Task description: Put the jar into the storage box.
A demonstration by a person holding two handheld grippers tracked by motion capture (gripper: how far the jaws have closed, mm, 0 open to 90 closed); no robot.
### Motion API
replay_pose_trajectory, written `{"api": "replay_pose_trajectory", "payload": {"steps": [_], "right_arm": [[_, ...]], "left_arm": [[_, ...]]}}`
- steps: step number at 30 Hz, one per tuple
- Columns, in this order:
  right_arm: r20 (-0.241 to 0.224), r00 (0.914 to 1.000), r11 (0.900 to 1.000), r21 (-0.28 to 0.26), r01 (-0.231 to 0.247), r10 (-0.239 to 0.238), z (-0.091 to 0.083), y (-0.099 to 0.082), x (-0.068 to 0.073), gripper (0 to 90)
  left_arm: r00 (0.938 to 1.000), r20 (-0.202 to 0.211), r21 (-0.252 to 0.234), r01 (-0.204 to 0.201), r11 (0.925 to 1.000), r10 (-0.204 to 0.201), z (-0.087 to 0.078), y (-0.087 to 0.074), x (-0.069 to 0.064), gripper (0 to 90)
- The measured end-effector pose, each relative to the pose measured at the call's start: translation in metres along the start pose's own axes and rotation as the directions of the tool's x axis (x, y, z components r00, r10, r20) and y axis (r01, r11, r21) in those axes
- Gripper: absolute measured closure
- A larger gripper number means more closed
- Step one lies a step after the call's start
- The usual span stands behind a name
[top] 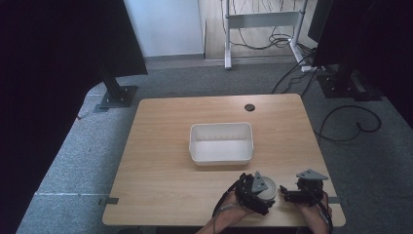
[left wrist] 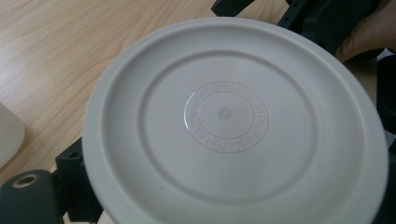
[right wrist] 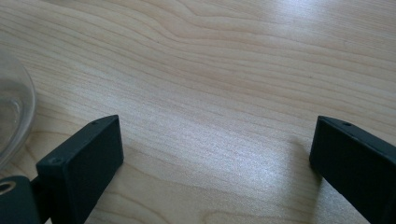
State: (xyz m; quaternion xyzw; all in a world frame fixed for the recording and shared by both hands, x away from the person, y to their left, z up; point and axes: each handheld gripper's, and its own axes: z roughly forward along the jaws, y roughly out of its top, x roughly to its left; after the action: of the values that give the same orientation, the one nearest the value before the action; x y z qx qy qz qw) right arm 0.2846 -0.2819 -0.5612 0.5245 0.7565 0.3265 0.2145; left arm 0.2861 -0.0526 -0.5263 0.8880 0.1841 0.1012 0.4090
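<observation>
Wooden table on grey carpet, cables behind.

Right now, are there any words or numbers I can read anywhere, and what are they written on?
"ORGANIC VITALITY NATURAL" - raised letters in a ring at the middle of the round white plate, seen in the left gripper view; the letters before "ORGANIC" are too faint to read.
White tub: no writing that I can see.
Wooden table: no writing.
</observation>
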Motion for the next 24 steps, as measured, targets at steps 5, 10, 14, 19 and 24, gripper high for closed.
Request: {"api": "replay_pose_trajectory", "payload": {"steps": [5, 10, 14, 19, 24], "right_arm": [[0.0, 1.0, 1.0, 0.0, 0.001, -0.001, 0.0, 0.0, 0.0, 2.5], [0.0, 1.0, 1.0, 0.0, 0.001, -0.001, 0.0, 0.0, 0.0, 2.5], [-0.001, 1.0, 1.0, 0.0, 0.001, -0.001, 0.0, 0.0, 0.0, 2.5], [-0.001, 1.0, 1.0, 0.0, 0.001, -0.001, 0.0, 0.0, 0.0, 2.4], [-0.001, 1.0, 1.0, 0.0, 0.002, -0.002, 0.0, 0.0, 0.0, 2.5]], "left_arm": [[0.9999, -0.014, -0.002, 0.005, 1.0, -0.005, -0.002, 0.0, 0.001, 9.8], [0.9999, -0.016, -0.014, 0.001, 0.9999, -0.001, -0.008, 0.003, 0.003, 9.7], [0.9999, -0.014, -0.012, -0.009, 0.9999, 0.009, -0.01, 0.005, 0.003, 9.7], [0.9999, -0.009, -0.014, -0.013, 0.9998, 0.013, -0.013, 0.007, 0.005, 9.7], [0.9996, -0.019, -0.011, -0.021, 0.9997, 0.02, -0.017, 0.008, 0.008, 9.7]]}}
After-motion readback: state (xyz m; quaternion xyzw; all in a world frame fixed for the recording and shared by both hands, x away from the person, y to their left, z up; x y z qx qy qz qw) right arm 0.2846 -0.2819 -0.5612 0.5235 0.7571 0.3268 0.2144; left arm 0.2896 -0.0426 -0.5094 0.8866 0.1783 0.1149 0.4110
